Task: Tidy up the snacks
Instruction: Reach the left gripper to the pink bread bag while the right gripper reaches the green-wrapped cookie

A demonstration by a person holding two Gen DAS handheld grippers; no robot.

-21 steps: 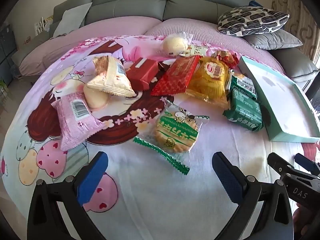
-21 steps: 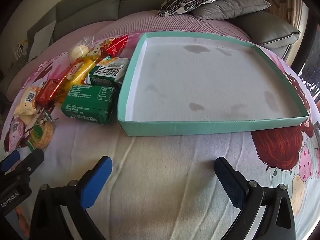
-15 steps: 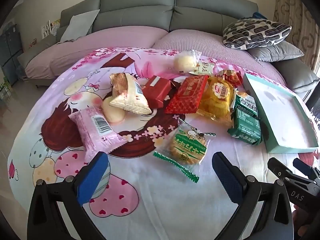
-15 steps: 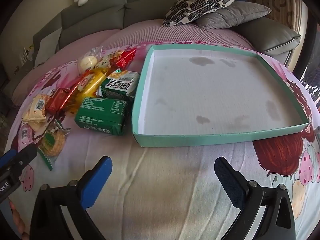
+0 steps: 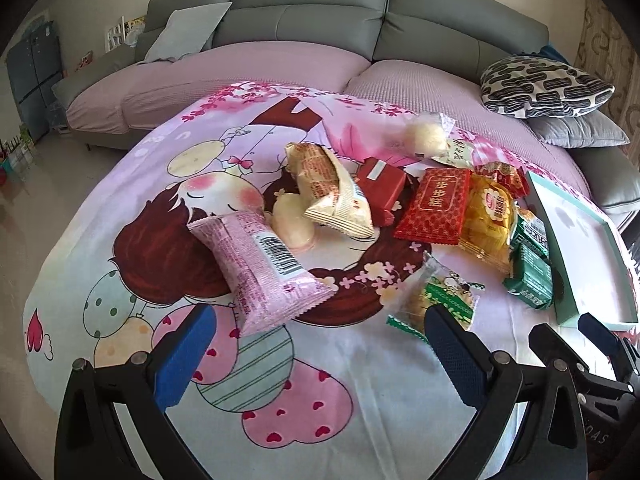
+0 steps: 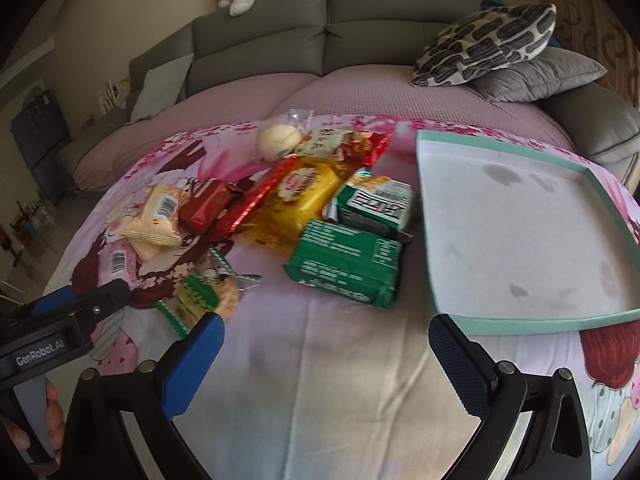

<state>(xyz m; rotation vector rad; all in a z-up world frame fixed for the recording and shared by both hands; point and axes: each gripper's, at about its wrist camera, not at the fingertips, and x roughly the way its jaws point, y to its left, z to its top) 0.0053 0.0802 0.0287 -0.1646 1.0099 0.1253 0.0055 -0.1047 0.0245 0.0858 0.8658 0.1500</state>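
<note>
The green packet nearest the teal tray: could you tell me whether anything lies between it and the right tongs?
Nothing visible does. Only bare printed cloth lies between the open right tongs and the green packet. The teal tray sits just to the packet's right, and nothing lies in the gap between them.

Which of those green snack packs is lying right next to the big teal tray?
The darker green pack and the green-and-white one behind it both lie beside the teal tray. The clear, green-striped biscuit packet lies apart, far to the left.
</note>
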